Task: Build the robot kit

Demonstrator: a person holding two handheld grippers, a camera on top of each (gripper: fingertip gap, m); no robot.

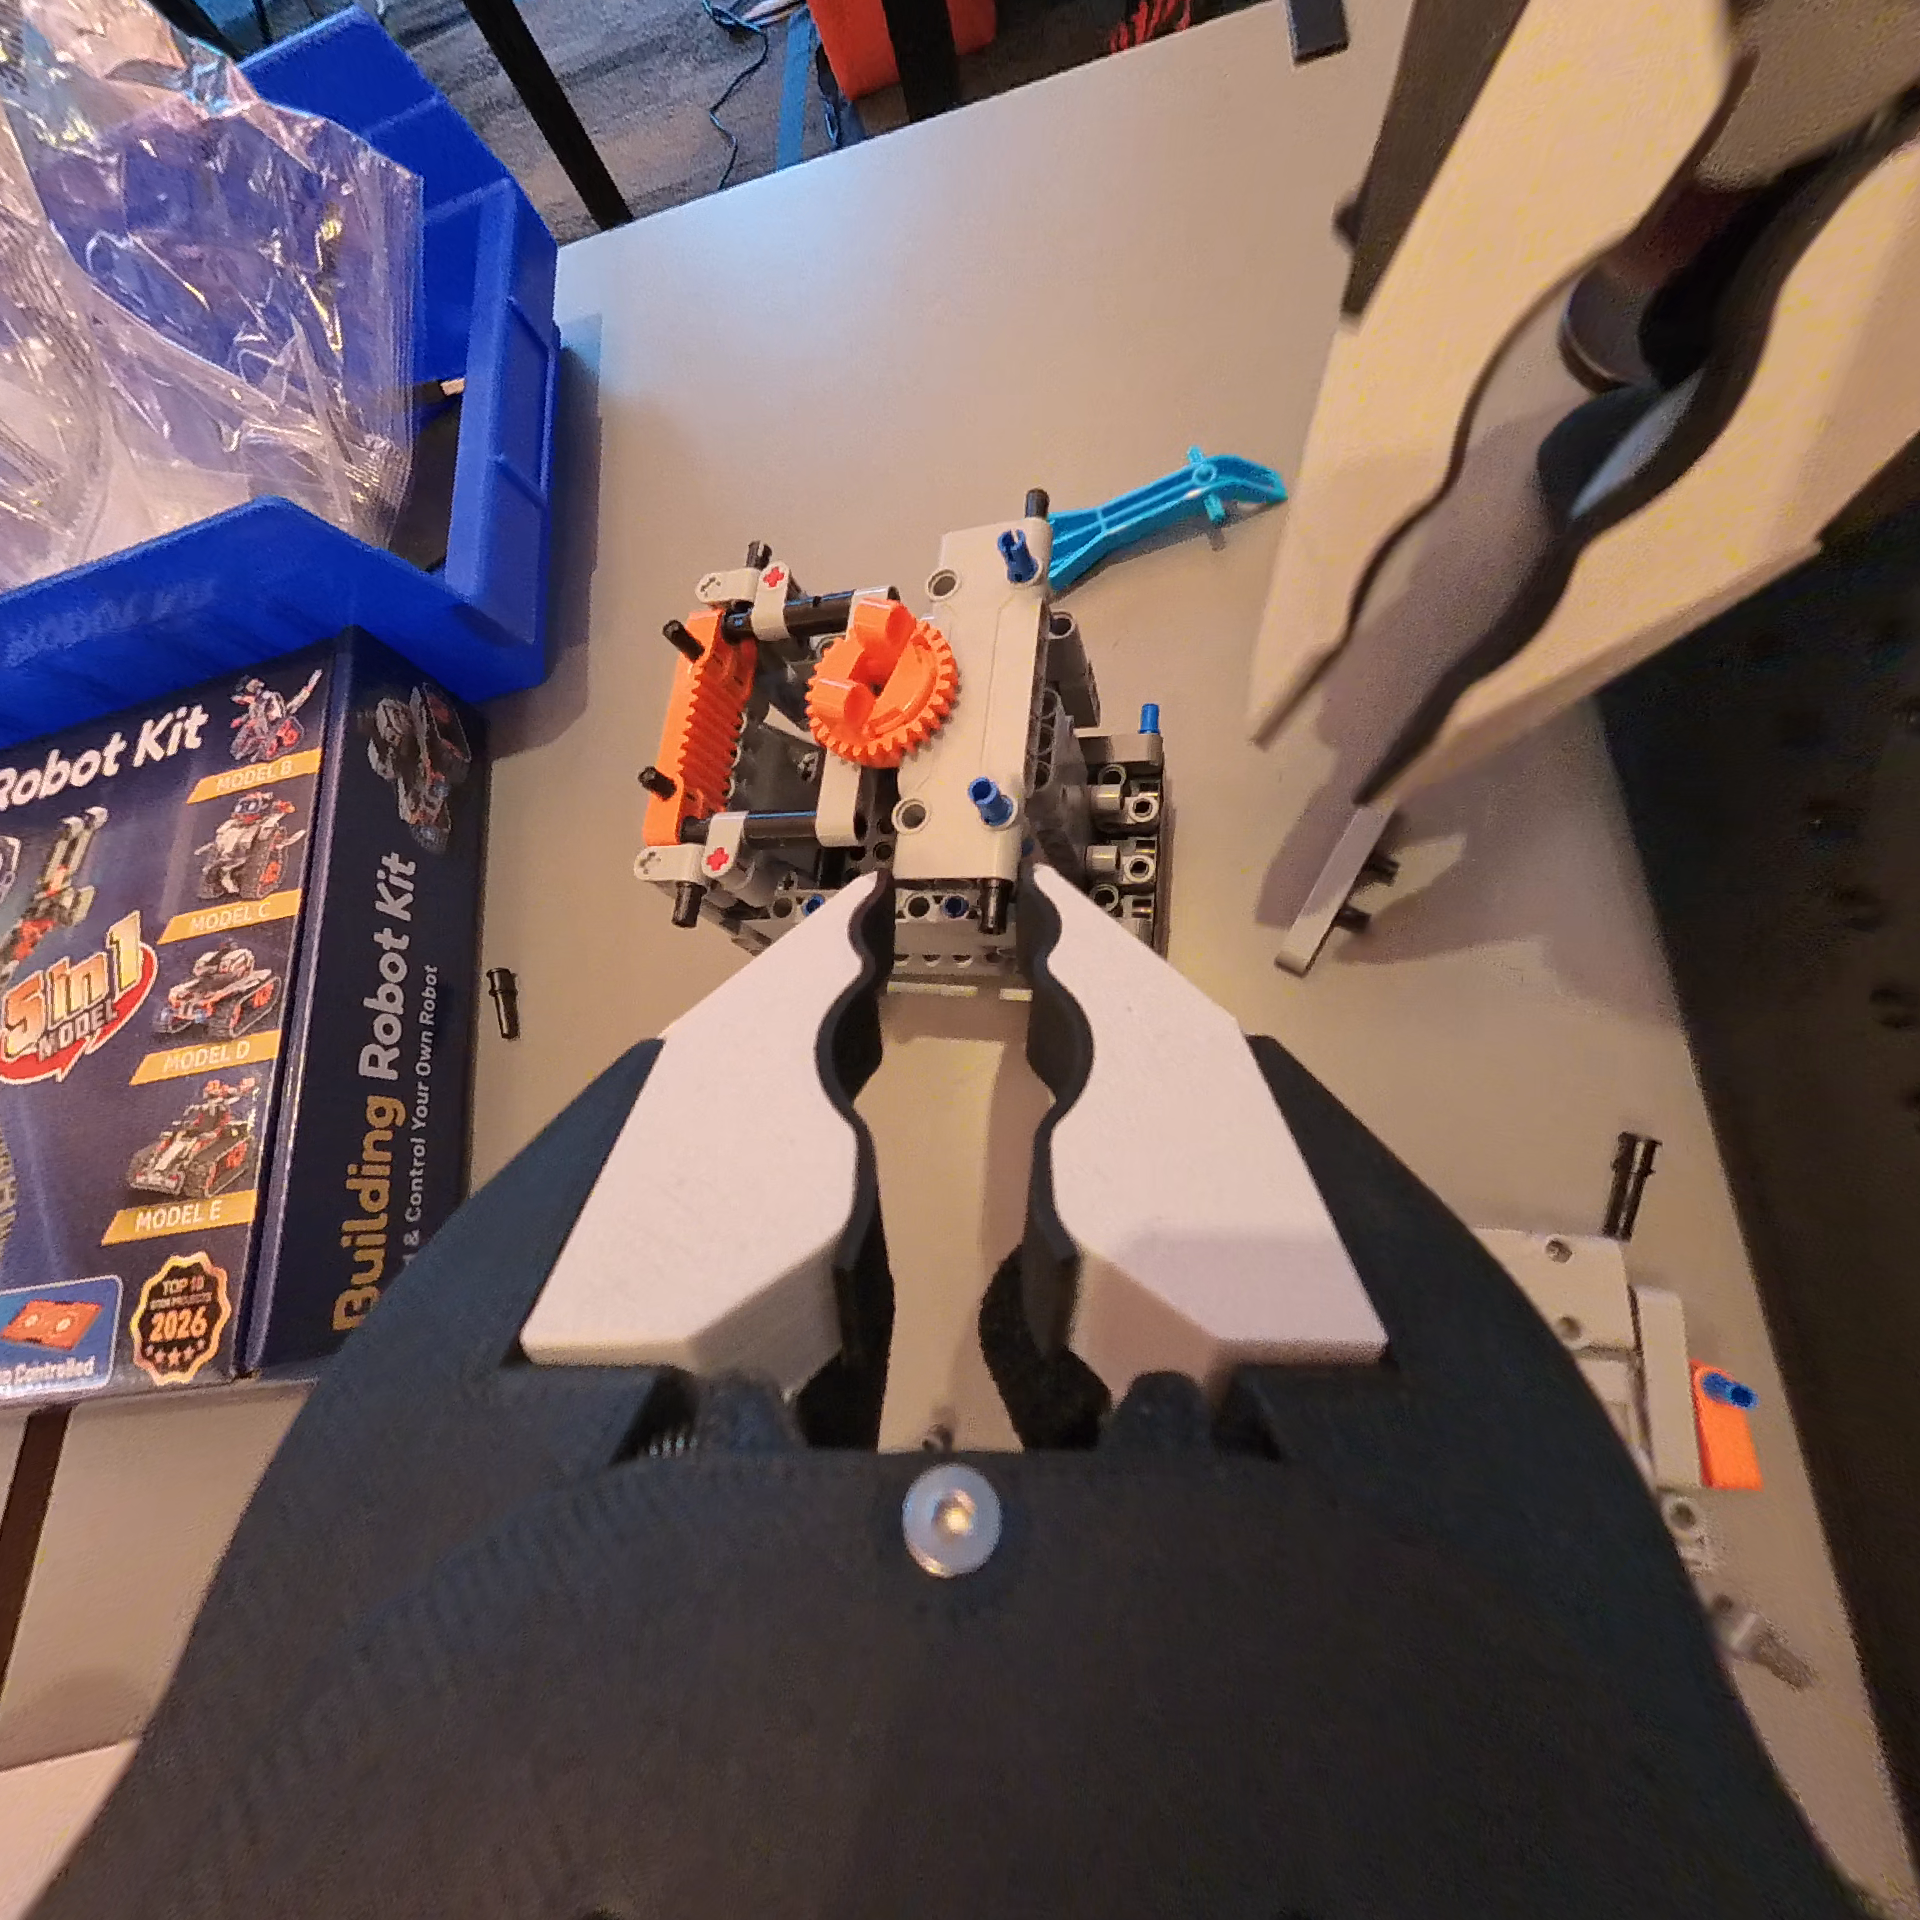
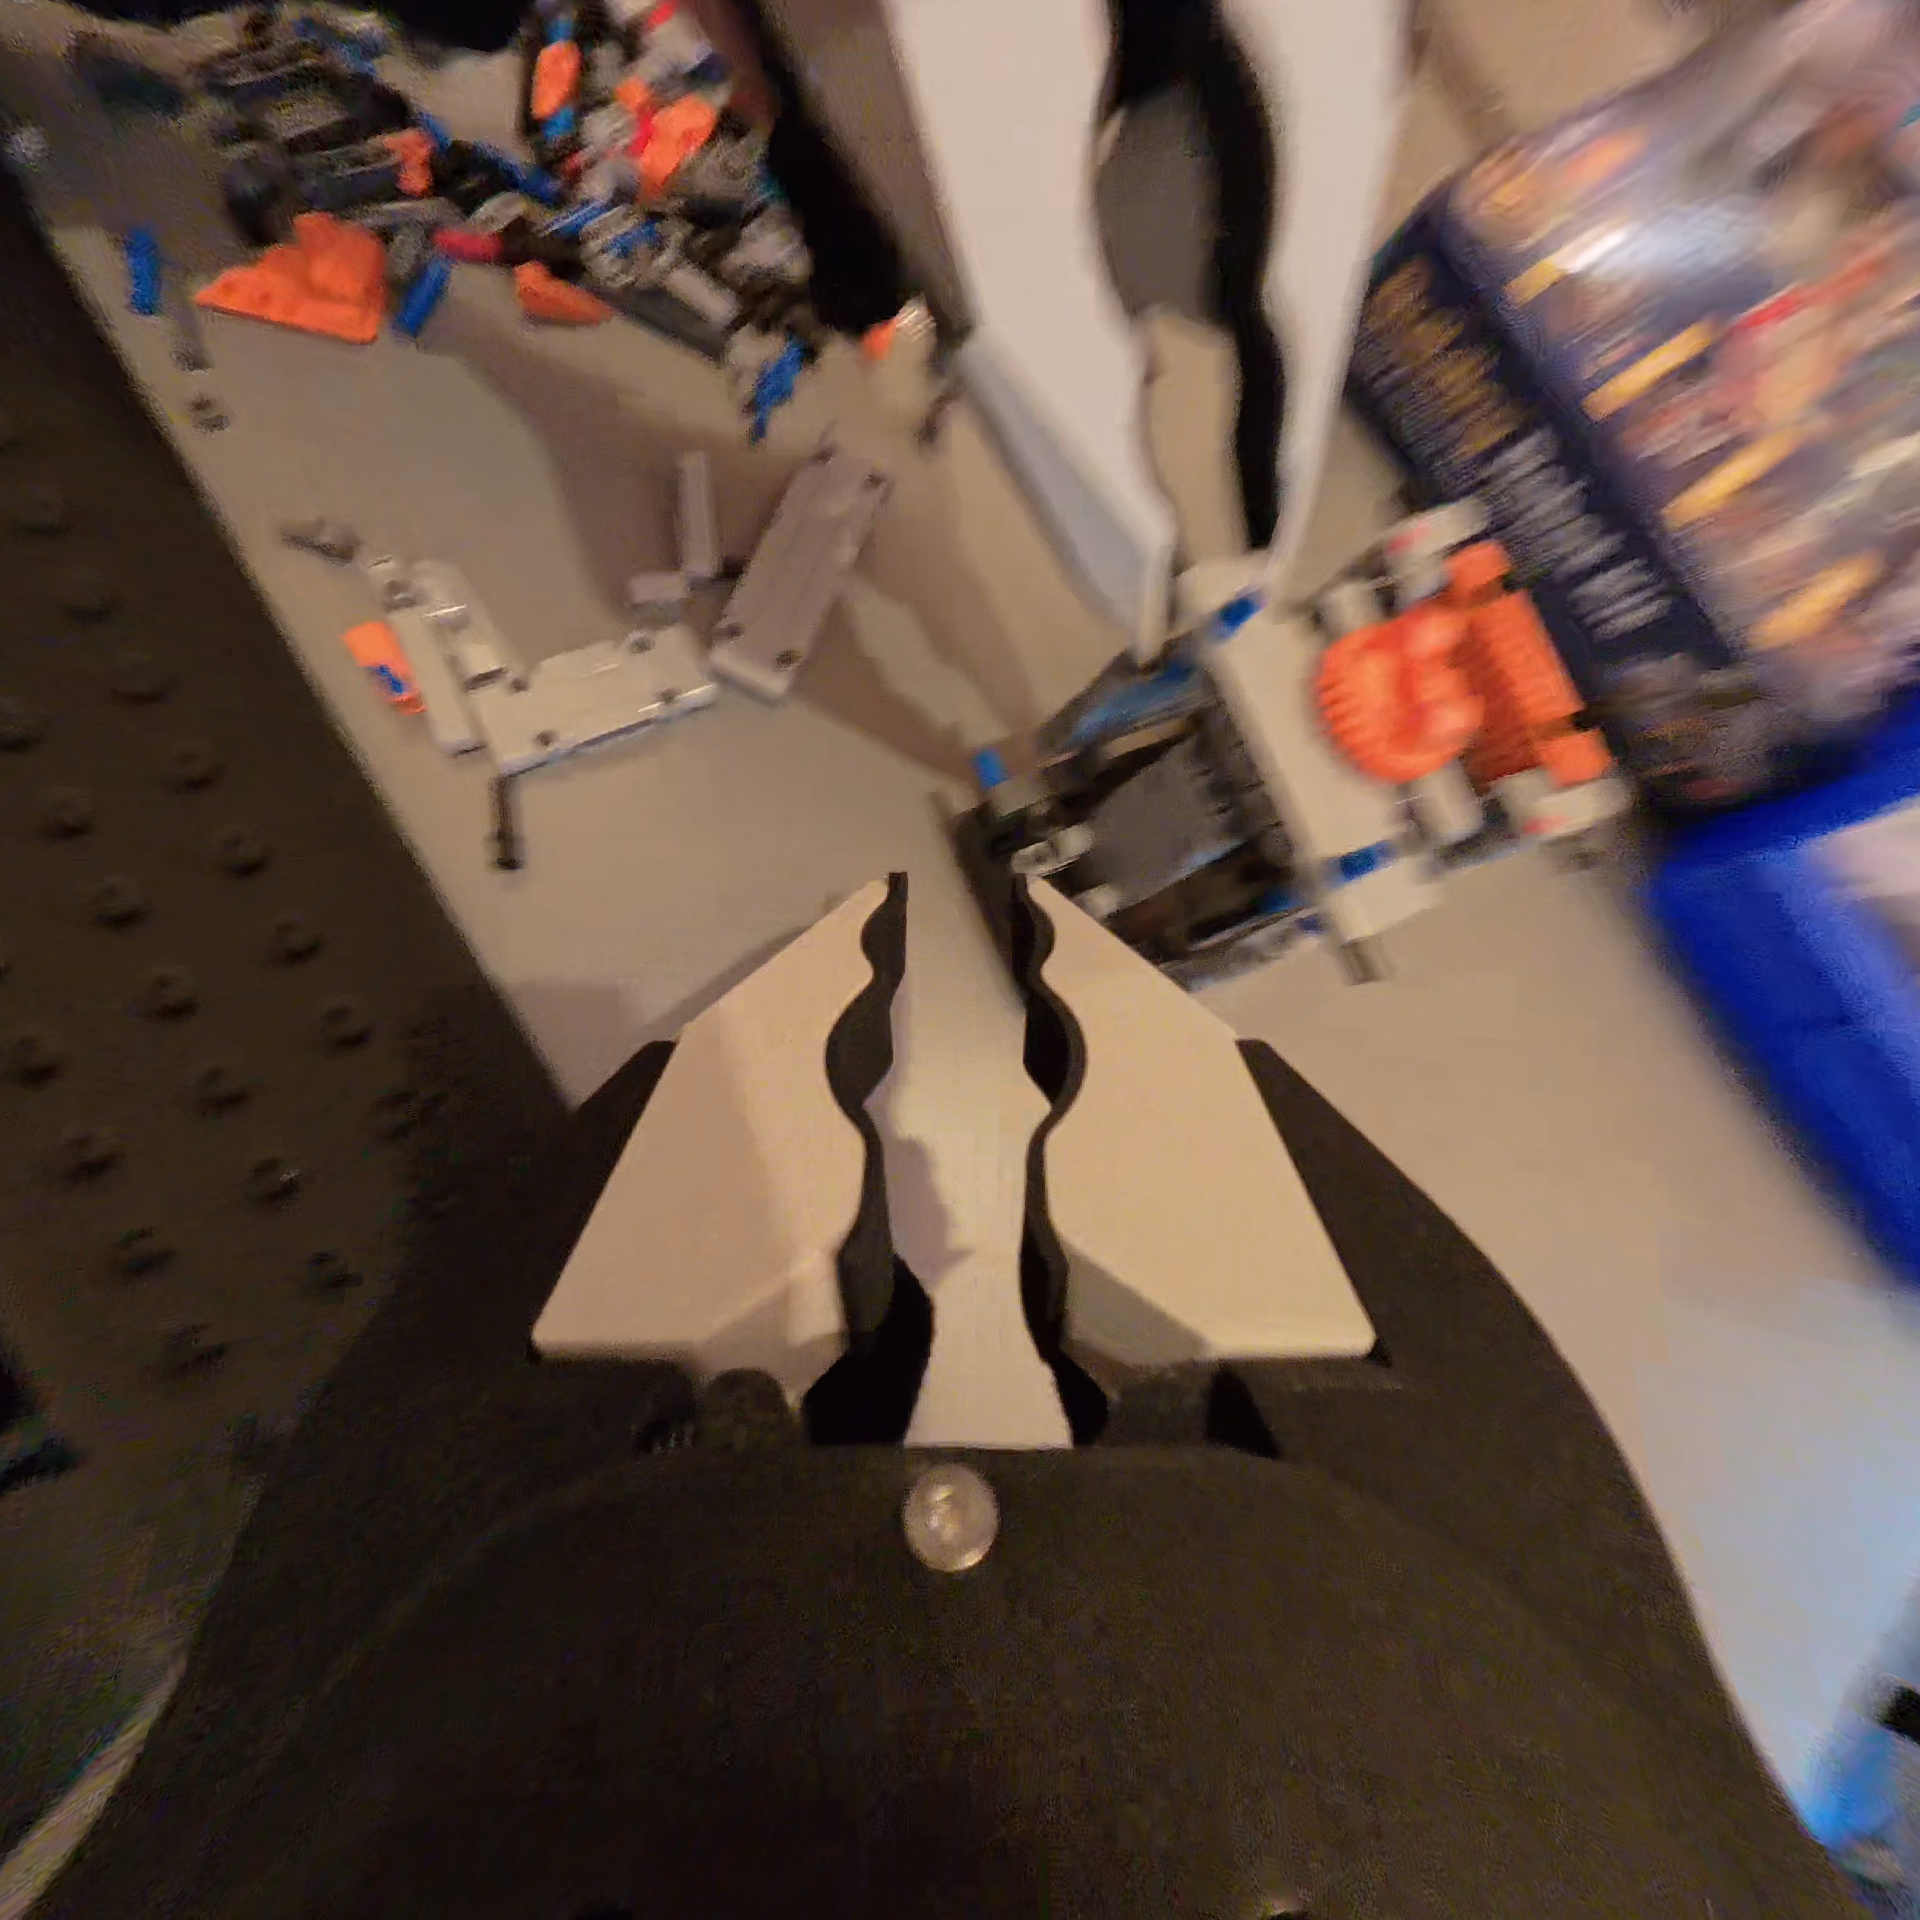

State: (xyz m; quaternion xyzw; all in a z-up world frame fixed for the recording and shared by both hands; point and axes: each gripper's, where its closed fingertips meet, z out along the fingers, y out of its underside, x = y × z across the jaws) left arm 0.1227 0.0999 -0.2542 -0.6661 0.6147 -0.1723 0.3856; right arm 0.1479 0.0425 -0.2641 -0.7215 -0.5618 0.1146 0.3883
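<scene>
Left gripper [image 1: 956,883] fingertips clamp brick assembly's [image 1: 894,727] near edge.

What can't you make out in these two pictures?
- Left wrist view: the left claw hides the near side of the block model, so a grip can't be confirmed.
- Left wrist view: crumpled clear bags hide what is in the blue bin.
- Right wrist view: motion blur smears the parts pile.
</scene>
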